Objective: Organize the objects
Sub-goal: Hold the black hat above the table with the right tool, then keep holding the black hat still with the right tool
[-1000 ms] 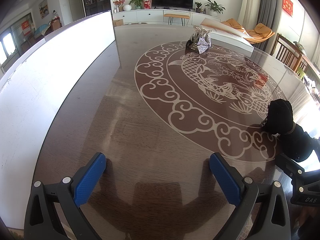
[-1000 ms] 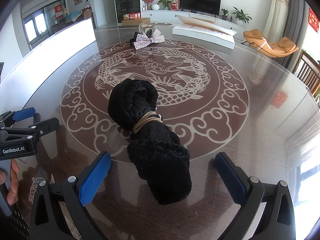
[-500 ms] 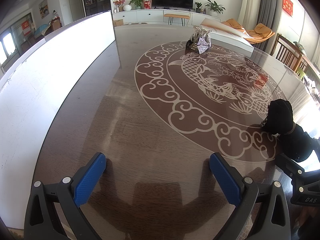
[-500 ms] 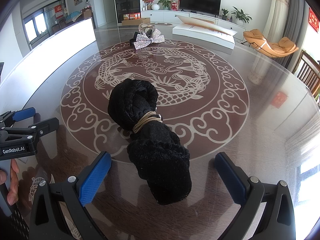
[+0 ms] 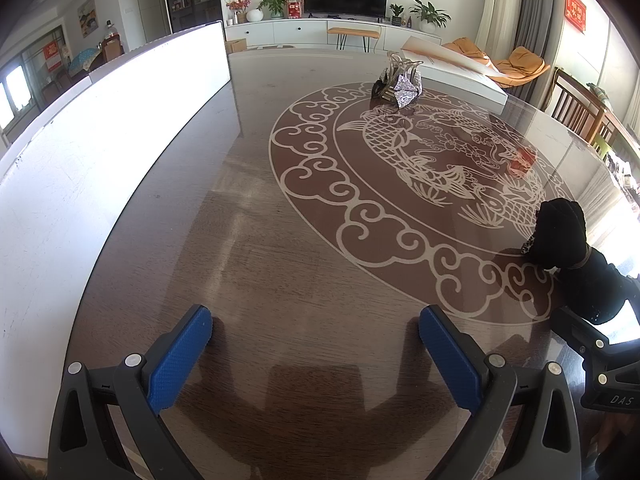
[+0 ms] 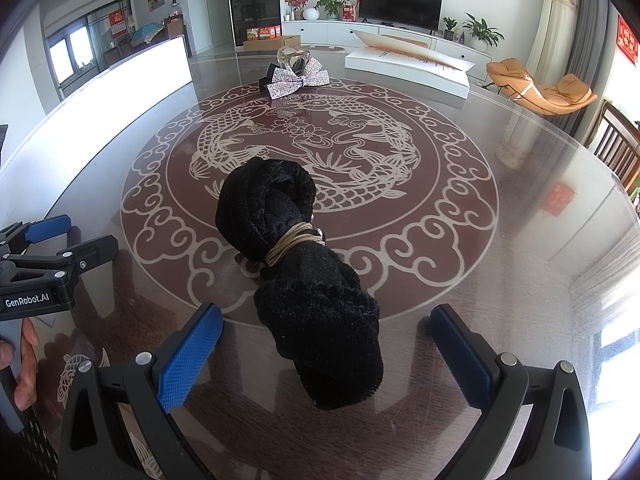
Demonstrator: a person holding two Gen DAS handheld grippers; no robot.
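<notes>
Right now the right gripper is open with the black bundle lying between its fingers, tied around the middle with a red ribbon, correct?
Not quite. The right wrist view shows the tie is beige cord, not a red ribbon. The rest holds: the right gripper is open, with the black bundle between its fingers.

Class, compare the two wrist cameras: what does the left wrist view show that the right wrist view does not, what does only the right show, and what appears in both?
Only the left wrist view shows the left gripper head-on, its jaws open over bare table.

Only the right wrist view shows the tan cord wrapped round the black cloth bundle, all of that bundle lying between the open right gripper, and fingers holding the left tool.

Both show the bundle, the sparkly bow, the fish pattern, the white board and the television.
</notes>
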